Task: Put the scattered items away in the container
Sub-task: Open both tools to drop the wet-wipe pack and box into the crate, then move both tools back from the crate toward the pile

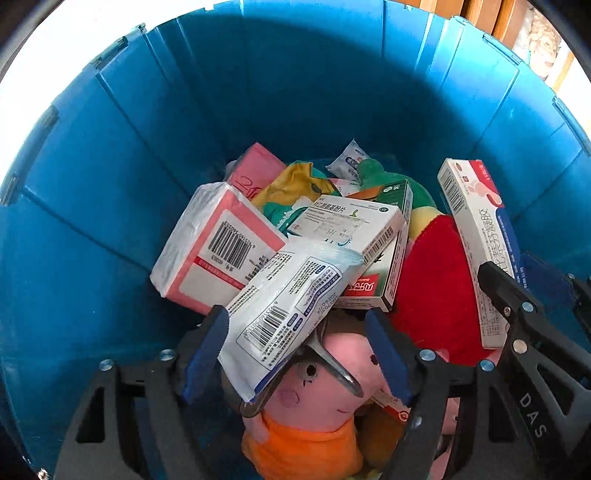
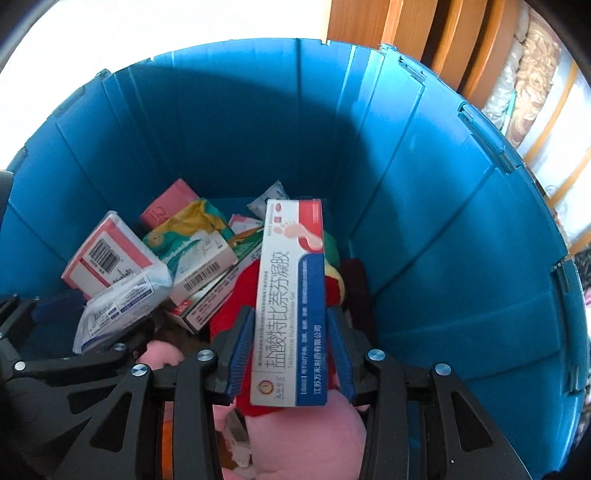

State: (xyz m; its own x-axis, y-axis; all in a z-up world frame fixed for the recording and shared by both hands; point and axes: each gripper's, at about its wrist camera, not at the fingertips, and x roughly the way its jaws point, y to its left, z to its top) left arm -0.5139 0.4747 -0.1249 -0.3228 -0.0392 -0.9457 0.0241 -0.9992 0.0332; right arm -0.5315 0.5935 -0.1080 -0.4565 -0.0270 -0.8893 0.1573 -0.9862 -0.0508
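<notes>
Both grippers are inside a blue bin (image 1: 295,92), also in the right wrist view (image 2: 443,221), above a pile of boxes, packets and plush toys. My left gripper (image 1: 299,354) is open; a white wipes packet (image 1: 291,314) lies between its fingers, touching the left pad and apart from the right one. My right gripper (image 2: 291,350) holds a long white, red and blue ointment box (image 2: 291,295) upright; the jaws stand close on both sides. The box (image 1: 476,240) and the right gripper (image 1: 517,306) also show in the left wrist view.
In the bin lie a pink tissue pack (image 1: 218,247), white and green medicine boxes (image 1: 351,225), a red plush (image 1: 436,288) and a pink plush in orange (image 1: 314,398). Wooden furniture (image 2: 406,26) and bedding (image 2: 535,85) stand beyond the bin's right rim.
</notes>
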